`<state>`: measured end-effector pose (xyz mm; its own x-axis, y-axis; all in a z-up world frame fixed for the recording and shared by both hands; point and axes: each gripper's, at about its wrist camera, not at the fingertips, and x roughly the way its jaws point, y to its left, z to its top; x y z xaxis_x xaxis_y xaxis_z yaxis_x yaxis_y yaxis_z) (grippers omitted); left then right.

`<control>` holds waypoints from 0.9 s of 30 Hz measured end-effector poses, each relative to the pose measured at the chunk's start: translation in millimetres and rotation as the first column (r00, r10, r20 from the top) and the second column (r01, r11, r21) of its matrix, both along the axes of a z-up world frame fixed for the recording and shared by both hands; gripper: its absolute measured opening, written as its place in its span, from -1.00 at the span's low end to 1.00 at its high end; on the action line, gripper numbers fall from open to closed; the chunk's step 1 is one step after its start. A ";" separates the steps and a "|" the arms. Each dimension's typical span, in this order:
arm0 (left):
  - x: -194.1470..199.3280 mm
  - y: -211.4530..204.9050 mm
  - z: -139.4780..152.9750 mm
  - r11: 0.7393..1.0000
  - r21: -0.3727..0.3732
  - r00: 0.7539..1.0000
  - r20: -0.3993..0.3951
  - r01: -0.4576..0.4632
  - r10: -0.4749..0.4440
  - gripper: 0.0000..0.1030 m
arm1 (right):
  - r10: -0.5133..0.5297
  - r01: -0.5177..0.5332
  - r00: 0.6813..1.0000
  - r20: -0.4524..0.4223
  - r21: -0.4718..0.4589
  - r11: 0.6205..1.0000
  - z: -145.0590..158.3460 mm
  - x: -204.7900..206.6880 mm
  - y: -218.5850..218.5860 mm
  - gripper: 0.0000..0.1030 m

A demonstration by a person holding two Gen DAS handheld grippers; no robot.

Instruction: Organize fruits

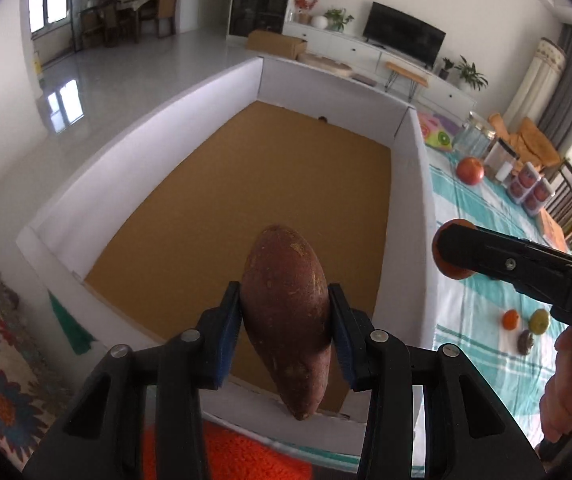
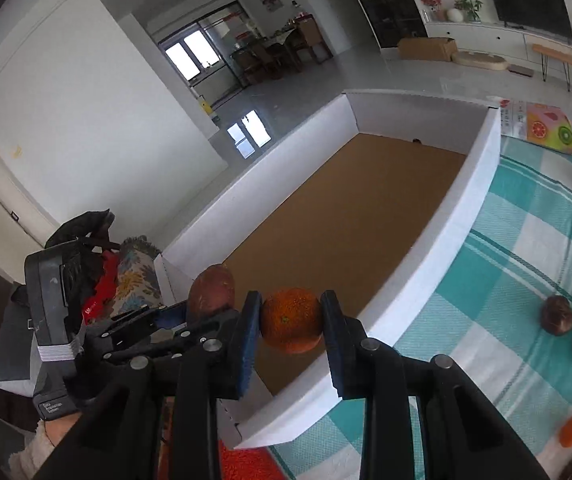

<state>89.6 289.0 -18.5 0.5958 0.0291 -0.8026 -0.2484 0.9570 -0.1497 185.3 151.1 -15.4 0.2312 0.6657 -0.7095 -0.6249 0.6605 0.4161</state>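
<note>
Left wrist view: the left gripper (image 1: 285, 322) grasps a long reddish-brown sweet potato (image 1: 286, 332) between its pads, above the white cardboard box with brown floor (image 1: 222, 88). The right gripper (image 2: 291, 322) clenches a round orange (image 2: 292, 320) between its fingers, over the box's near corner. This looks like the carrying step; next, each should lower and release inside the box.

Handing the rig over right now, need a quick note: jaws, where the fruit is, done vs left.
Left gripper: jaws shut on the reddish-brown sweet potato, held over the white-walled box with the brown floor.
Right gripper: jaws shut on the round orange, at the box's near right wall.
Done: nothing lies in the box yet.
Left: release both into the box, then fetch what lies on the teal checked cloth: red apple, small orange fruit, yellow-green fruit, dark brown fruits.
</note>
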 end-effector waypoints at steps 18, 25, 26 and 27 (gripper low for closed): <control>-12.9 -169.0 25.0 0.952 -0.024 0.931 0.219 0.304 -0.292 0.85 | -0.487 0.545 0.809 0.330 -0.110 0.831 3.3 -42.9 -265.1 0.68; 8.3 -270.0 -68.1 0.893 0.006 0.891 0.053 0.451 -0.451 0.85 | -0.737 0.777 0.624 0.260 -0.313 0.547 -99.3 -87.5 -418.4 0.68; 11.7 -276.6 -76.8 0.889 0.037 0.888 0.048 0.456 -0.457 0.85 | -0.750 0.784 0.611 0.254 -0.322 0.530 -105.1 -92.5 -428.6 0.68; 13.6 -283.7 -83.3 0.886 0.069 0.886 0.045 0.459 -0.462 0.84 | -0.756 0.789 0.603 0.253 -0.330 0.519 -110.0 -93.1 -433.5 0.68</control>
